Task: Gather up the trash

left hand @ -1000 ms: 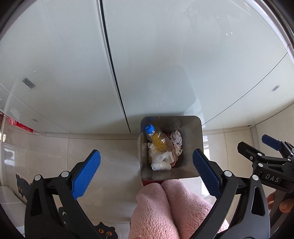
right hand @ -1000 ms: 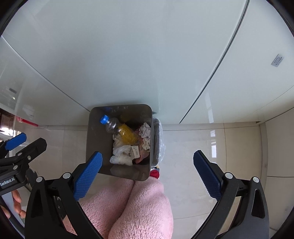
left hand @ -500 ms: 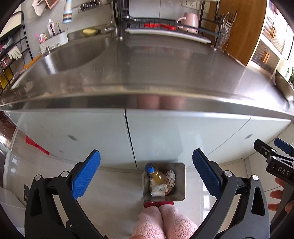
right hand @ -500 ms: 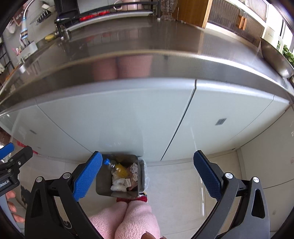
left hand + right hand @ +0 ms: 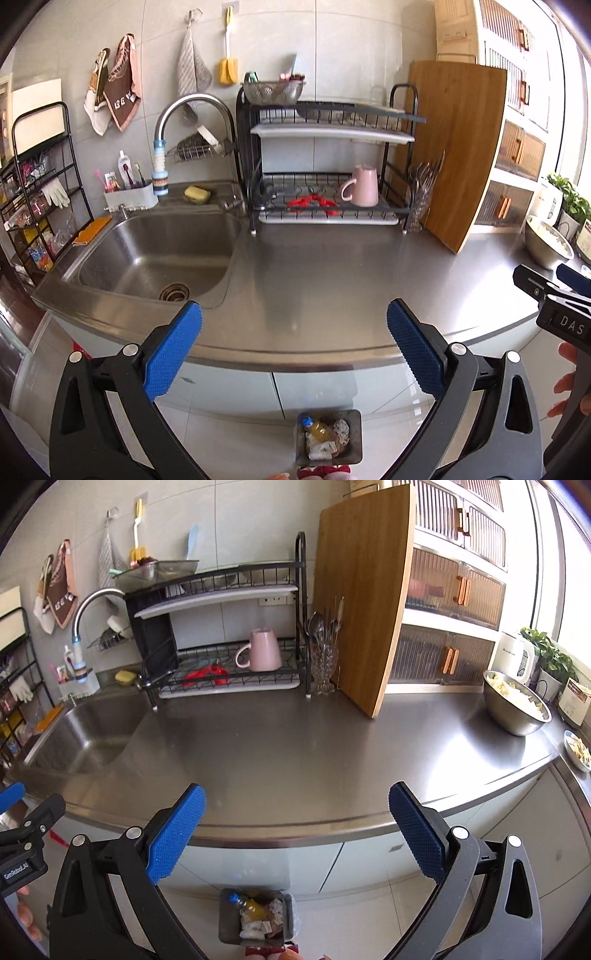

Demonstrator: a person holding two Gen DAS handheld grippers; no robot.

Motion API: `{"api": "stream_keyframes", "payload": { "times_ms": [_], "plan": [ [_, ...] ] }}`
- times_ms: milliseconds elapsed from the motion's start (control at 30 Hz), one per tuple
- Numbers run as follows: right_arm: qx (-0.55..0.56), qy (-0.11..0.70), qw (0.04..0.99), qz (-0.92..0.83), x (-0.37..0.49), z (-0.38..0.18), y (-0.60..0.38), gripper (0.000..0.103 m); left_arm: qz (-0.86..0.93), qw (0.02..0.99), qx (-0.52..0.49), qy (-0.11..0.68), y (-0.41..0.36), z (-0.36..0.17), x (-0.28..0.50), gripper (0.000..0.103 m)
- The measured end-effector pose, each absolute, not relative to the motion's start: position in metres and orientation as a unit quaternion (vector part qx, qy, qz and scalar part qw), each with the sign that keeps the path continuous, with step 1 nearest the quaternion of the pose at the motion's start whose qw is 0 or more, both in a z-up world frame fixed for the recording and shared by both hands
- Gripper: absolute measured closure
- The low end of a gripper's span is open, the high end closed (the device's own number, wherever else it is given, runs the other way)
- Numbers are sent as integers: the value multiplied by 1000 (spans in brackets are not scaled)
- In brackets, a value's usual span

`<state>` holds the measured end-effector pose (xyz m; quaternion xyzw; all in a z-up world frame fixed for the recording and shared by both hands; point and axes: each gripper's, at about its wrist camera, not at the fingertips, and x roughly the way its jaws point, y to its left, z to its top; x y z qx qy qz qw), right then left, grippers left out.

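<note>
A grey trash bin (image 5: 355, 443) stands on the floor below the counter edge; it holds a plastic bottle with yellow liquid (image 5: 318, 429) and crumpled paper and wrappers. It also shows in the right wrist view (image 5: 226, 923). My left gripper (image 5: 293, 354) is open and empty, held above the steel counter (image 5: 332, 280). My right gripper (image 5: 295, 834) is open and empty, also above the counter (image 5: 295, 746). Each gripper shows at the edge of the other's view. No loose trash shows on the counter.
A sink (image 5: 155, 254) with a tap lies at the left. A dish rack (image 5: 325, 162) with a pink mug (image 5: 362, 186) stands at the back. A wooden cutting board (image 5: 458, 147) leans on the wall. A steel bowl (image 5: 517, 705) and a kettle (image 5: 515, 657) are at the right.
Both grippers have risen from just above the bin and tilted up, so the views go from cabinet doors and bin to the whole counter. Both stay open.
</note>
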<state>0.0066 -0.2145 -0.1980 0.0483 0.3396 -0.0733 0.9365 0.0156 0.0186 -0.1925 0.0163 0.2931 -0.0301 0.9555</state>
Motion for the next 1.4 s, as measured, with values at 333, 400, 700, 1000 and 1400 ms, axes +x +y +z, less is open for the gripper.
{"api": "stream_keyframes", "payload": {
  "times_ms": [333,400,700,1000,1400],
  "plan": [
    [45,279,956,-73,2,-108,-202,3,-7,973,10,230,33,-117,13,8],
    [45,268,960,-73,0,-95,-200,3,-8,974,8,226,36,-111,11,8],
    [49,246,965,-79,-4,-62,-199,3,-22,977,-4,212,38,-88,6,8],
    [56,236,967,-81,-5,-56,-204,3,-17,985,3,172,34,-65,-6,8],
    [52,217,971,-81,-13,-42,-202,3,-16,986,11,165,28,-60,-13,8]
  ]
}}
